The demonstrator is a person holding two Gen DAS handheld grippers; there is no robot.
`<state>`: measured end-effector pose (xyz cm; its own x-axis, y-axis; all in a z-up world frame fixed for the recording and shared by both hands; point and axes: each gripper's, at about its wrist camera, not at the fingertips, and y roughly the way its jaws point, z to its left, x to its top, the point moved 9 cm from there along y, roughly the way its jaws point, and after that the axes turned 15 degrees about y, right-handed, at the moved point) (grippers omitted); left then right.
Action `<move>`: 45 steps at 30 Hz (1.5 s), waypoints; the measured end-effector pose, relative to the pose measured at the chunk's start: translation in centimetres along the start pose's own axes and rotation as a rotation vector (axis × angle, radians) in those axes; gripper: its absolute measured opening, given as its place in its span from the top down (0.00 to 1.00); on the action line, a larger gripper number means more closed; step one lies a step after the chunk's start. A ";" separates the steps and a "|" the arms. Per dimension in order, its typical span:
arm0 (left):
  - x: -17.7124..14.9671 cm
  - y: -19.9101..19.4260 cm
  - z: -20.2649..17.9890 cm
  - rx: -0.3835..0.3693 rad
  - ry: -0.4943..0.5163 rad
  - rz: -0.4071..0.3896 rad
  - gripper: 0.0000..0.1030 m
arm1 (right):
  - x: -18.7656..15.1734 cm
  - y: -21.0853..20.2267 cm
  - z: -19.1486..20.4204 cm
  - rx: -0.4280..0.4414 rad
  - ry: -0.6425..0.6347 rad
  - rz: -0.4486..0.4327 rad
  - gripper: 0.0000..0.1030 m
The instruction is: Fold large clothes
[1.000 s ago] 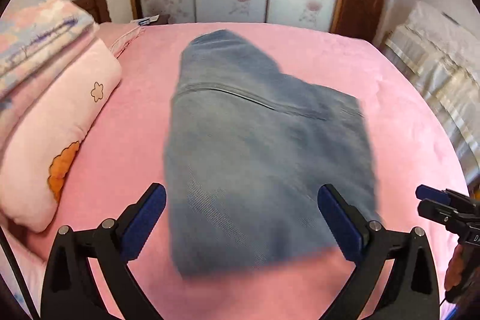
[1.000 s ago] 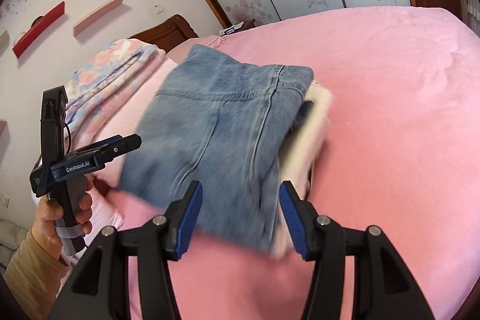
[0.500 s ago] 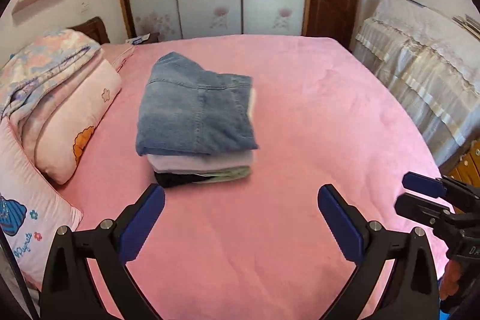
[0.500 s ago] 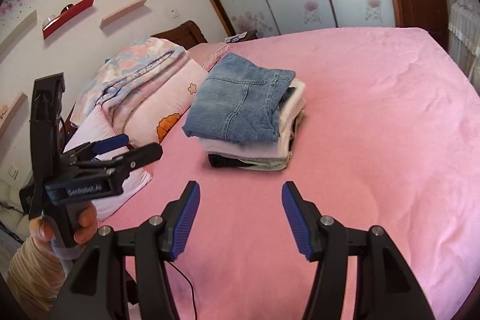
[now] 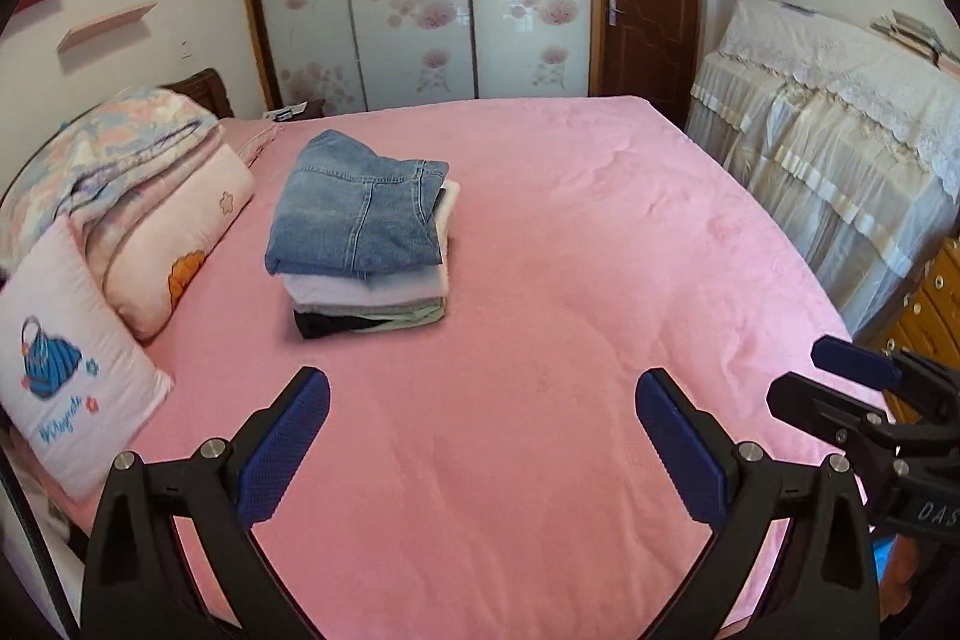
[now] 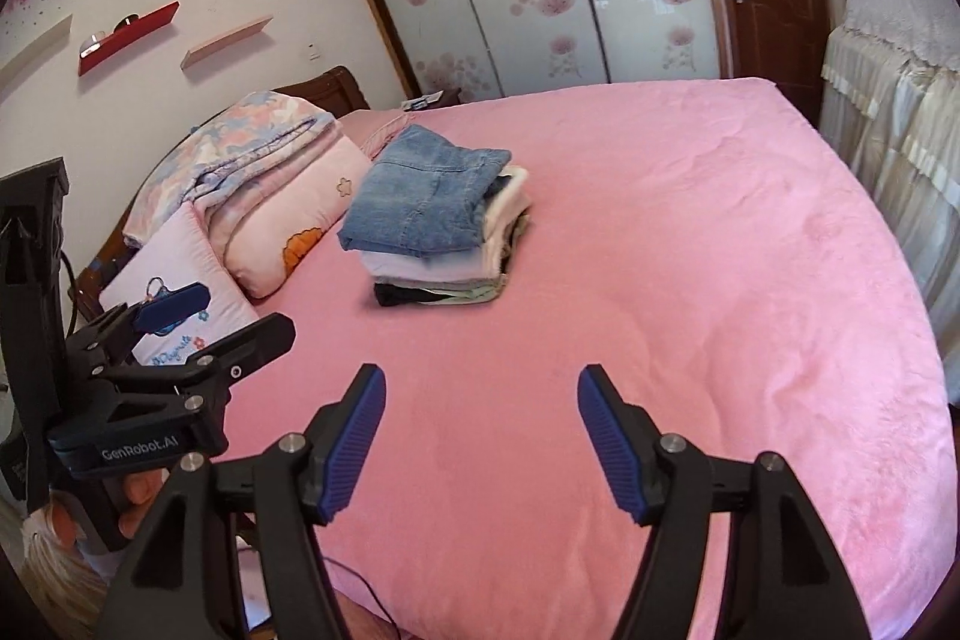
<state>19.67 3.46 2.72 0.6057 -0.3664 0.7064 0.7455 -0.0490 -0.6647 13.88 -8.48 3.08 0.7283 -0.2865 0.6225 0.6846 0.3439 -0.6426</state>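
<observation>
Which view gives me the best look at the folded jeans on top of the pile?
The left wrist view: the folded jeans lie nearer the picture's middle, their top face and seams clear. The right wrist view shows them smaller, more from the side.

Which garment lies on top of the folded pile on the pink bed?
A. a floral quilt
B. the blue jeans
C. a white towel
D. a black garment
B: the folded blue jeans cover the top of the pile, with pale, green and black layers beneath them.
</observation>
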 end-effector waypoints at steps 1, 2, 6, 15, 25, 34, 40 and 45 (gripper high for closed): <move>-0.5 -0.2 -0.2 -0.004 -0.022 -0.003 0.01 | -0.5 -0.5 -0.4 -0.011 0.001 -0.016 0.33; -1.0 -0.4 -0.5 -0.003 -0.036 0.000 0.01 | -0.9 -1.0 -0.7 -0.019 0.001 -0.027 0.33; -3.0 0.0 -1.3 -0.037 -0.102 0.020 0.01 | -2.9 -2.3 -2.1 -0.063 0.008 -0.077 0.32; -5.9 1.5 -1.2 0.047 -0.131 0.016 0.01 | -4.7 -2.7 -4.1 -0.141 0.032 -0.152 0.32; -9.4 3.2 -2.9 0.023 -0.114 0.074 0.01 | -7.3 -1.1 -5.0 -0.203 0.000 -0.120 0.32; -11.7 4.0 -3.3 0.004 -0.107 0.120 0.01 | -9.1 -0.2 -5.6 -0.228 -0.013 -0.086 0.32; -12.1 3.7 -3.5 -0.012 -0.100 0.121 0.01 | -9.5 0.5 -5.2 -0.232 -0.021 -0.066 0.32; -12.0 3.6 -3.7 -0.002 -0.085 0.119 0.01 | -9.4 0.7 -5.1 -0.251 -0.038 -0.072 0.32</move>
<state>14.03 4.29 -9.04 0.7111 -0.2896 0.6406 0.6666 -0.0121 -0.7454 7.64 -10.09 -5.53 0.6788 -0.2672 0.6840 0.7243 0.0901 -0.6836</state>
